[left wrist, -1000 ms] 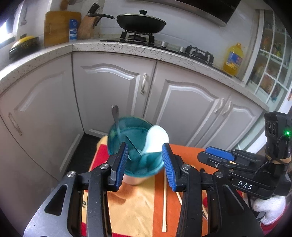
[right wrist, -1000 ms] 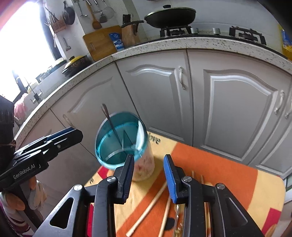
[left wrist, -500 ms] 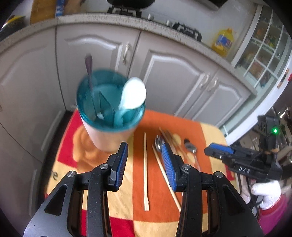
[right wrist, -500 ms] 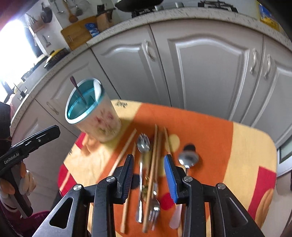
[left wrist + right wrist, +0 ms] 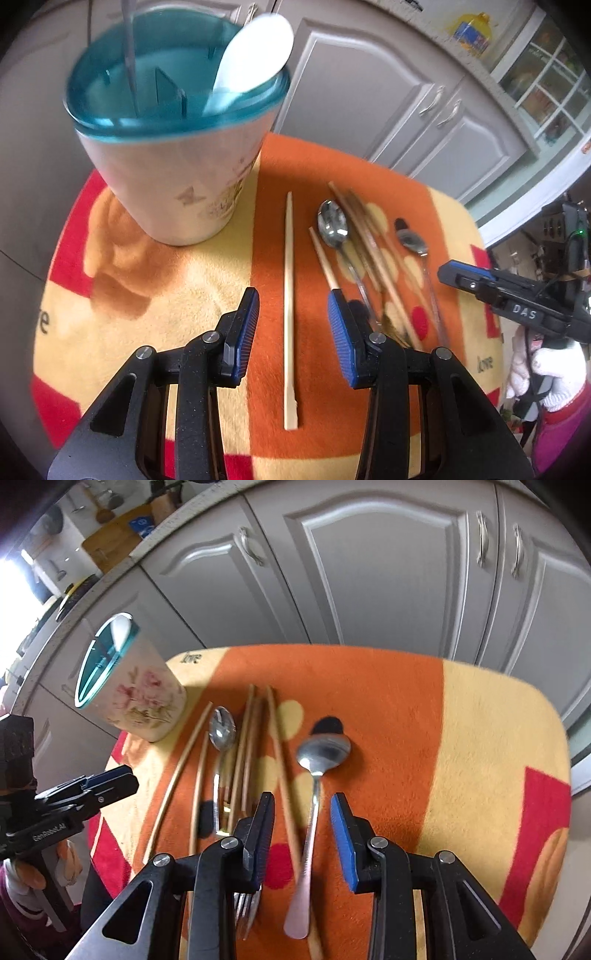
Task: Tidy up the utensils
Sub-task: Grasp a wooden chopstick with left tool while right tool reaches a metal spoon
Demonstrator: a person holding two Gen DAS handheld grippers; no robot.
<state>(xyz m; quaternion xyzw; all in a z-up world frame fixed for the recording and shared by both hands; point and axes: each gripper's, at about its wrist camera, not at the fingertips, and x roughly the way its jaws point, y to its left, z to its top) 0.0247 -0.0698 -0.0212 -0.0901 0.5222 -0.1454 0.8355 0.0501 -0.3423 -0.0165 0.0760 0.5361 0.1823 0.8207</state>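
A white flowered utensil holder (image 5: 177,177) with a teal rim stands at the cloth's far left, with a white spoon (image 5: 255,51) and a metal handle (image 5: 129,55) in it. My left gripper (image 5: 293,321) is open just above a lone pale chopstick (image 5: 289,295) that runs between its fingers. To its right lie several chopsticks (image 5: 373,254) and two metal spoons (image 5: 334,225). My right gripper (image 5: 303,827) is open over a large spoon (image 5: 323,751), whose handle and one chopstick (image 5: 282,771) pass between the fingers. A fork (image 5: 245,908) lies under its left finger. The holder (image 5: 133,690) is far left.
The orange, yellow and red cloth (image 5: 480,738) covers a small table with its edges close on all sides. Grey cabinet doors (image 5: 388,572) stand right behind it. In the right wrist view the left gripper (image 5: 92,790) is at the left edge; a white-gloved hand (image 5: 554,365) holds the right gripper.
Both grippers have come down and tipped toward the cloth. The holder has slid from the middle of each view to the upper left, and the loose utensils now lie under the fingers.
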